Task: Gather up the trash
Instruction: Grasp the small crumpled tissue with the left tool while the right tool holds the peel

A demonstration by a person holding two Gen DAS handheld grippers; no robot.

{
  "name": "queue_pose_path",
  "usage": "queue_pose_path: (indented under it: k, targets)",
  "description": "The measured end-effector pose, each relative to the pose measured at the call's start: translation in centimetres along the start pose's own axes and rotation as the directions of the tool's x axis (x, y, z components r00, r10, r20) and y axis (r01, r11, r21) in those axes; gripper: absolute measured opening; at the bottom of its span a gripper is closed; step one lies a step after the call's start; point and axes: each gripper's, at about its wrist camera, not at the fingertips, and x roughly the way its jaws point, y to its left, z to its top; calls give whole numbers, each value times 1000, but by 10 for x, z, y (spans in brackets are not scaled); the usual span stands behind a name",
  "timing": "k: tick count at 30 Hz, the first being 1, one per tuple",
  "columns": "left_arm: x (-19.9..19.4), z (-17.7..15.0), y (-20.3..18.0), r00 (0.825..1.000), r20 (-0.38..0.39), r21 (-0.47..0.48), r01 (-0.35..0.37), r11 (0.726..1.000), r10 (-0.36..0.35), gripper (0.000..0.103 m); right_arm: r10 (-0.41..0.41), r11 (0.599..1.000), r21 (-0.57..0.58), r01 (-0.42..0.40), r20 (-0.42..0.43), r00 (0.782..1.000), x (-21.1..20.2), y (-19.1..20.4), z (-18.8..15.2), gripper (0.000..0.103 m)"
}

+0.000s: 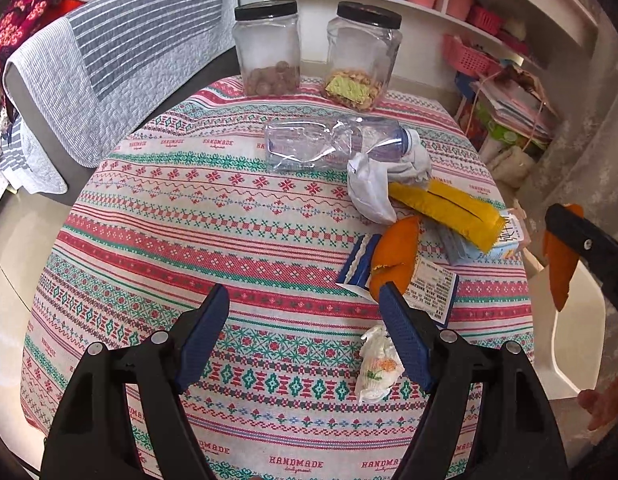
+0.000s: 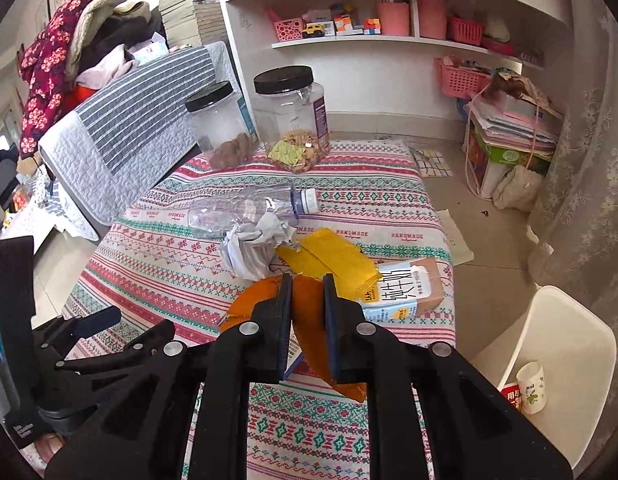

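Note:
My right gripper [image 2: 308, 284] is shut on a piece of orange peel [image 2: 309, 320] and holds it above the table's near right corner. In the left wrist view this gripper [image 1: 565, 220] hangs off the table's right side with the peel [image 1: 561, 276] dangling. My left gripper [image 1: 305, 336] is open over the patterned tablecloth [image 1: 229, 248], nothing between its fingers. A small crumpled tissue [image 1: 377, 372] lies just inside its right finger [image 1: 405, 340]. A second orange peel [image 1: 395, 256] rests on a blue-and-white wrapper [image 1: 359, 266].
A crushed plastic bottle [image 1: 333, 144], crumpled white paper [image 1: 373, 188], a yellow cloth [image 1: 449, 208] and a milk carton [image 1: 505, 240] lie to the right. Two black-lidded jars [image 1: 269, 48] stand at the back. A white container [image 2: 569, 320] with a paper cup [image 2: 531, 388] sits right of the table.

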Motion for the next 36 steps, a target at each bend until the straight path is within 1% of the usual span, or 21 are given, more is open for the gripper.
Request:
queue_pose_path:
  k: [7,13,19,23,25,26,27,28,30,31,32,36]
  targets:
    - [20,-16,-21,997,-73,72,2,997,3,75,-33,999,27,34,-11,999,-7,-11,-4,14]
    - [39,-29,-37,989,-149,121,14,993,4,75,-54,998,21,55,-20,998,-9,-18,-9,14]
    - [44,-34,-46,985,-171,132,40,990,-17,76,-61,998,16,61,-29,998,-11,-22,-11,14]
    - [50,-37,-52,977,-207,137,73,988,-43,76,-66,998,20,66,-33,997,-12,-25,-12,14]
    - [54,-40,-54,974,-224,145,78,986,-44,75,-67,997,23,68,-33,997,-12,-26,-12,14]
    - [56,-41,-55,972,-233,154,76,985,-39,71,-67,997,25,68,-34,997,-12,-26,-12,15]
    - [58,-43,-56,970,-242,164,79,983,-38,65,-67,997,24,68,-34,997,-12,-26,-12,15]
    - [58,-44,-58,971,-236,178,74,981,-30,64,-67,997,24,68,-35,997,-12,-26,-12,15]
    - [55,-45,-61,974,-225,205,81,975,-34,47,-67,997,23,68,-34,997,-12,-26,-12,15]
    - [53,-46,-63,974,-222,215,83,973,-34,42,-67,997,22,68,-35,997,-12,-27,-12,15]
    - [51,-46,-64,975,-219,225,82,971,-32,33,-66,998,22,67,-37,997,-11,-27,-12,15]
    - [47,-48,-63,978,-207,245,76,967,-25,31,-65,998,17,66,-43,997,-10,-24,-14,15]
